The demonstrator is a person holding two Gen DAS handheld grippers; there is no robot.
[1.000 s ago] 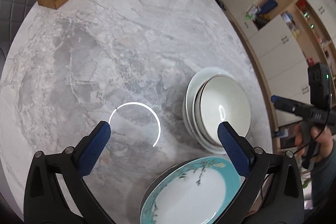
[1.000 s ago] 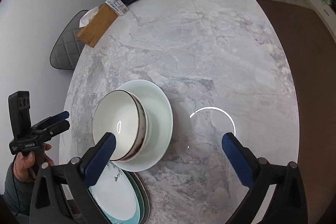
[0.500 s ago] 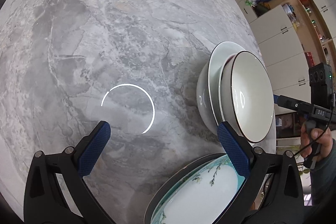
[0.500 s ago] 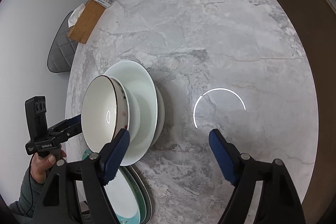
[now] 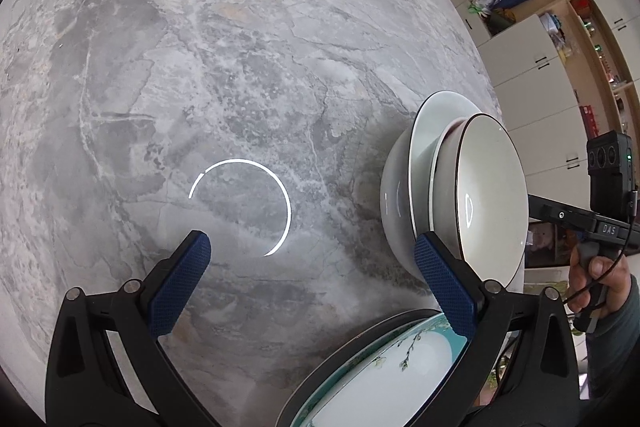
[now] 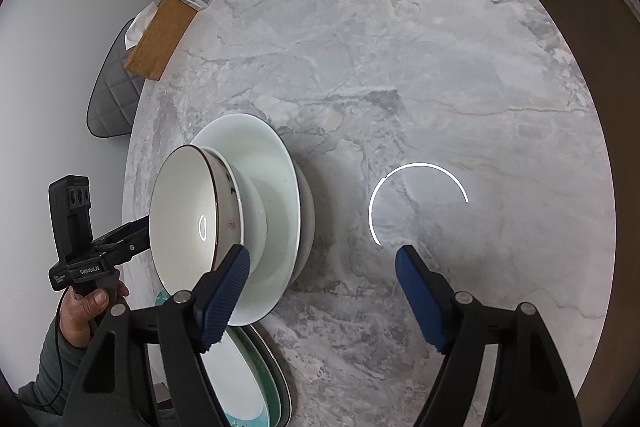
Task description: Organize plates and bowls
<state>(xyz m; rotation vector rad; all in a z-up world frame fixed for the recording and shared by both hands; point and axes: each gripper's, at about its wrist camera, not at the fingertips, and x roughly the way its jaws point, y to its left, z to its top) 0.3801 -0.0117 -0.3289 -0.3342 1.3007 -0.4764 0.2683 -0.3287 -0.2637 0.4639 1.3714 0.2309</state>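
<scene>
Here both sets of jaws stand wide apart with nothing between them. The left gripper [image 5: 306, 259] hangs over bare marble counter [image 5: 240, 67]; just beyond its right-hand jaw sits the stack of bowls: a brown-rimmed bowl [image 5: 486, 195] nested in a larger white bowl [image 5: 404, 183]. Below and close under that same jaw lies the teal floral plate [image 5: 384, 379], on top of at least one more plate.

From the right gripper [image 6: 322, 275], the same stack is at its left-hand jaw: the brown-rimmed bowl [image 6: 184, 223] sits off-centre in the white bowl [image 6: 276, 211], leaning toward the counter's edge, with the teal plate [image 6: 240, 379] under that jaw. The person's left hand [image 6: 86, 311] shows beyond the stack.

The risk, as I judge it, is in that lean. The upper bowl appears seated askew near the counter's rim, so a jaw nudging it sideways while closing could slide it off the lower bowl or off the counter. Glazed rims are slick; a pinch on only the lip may slip. The plates also lie close enough to be clipped.
</scene>
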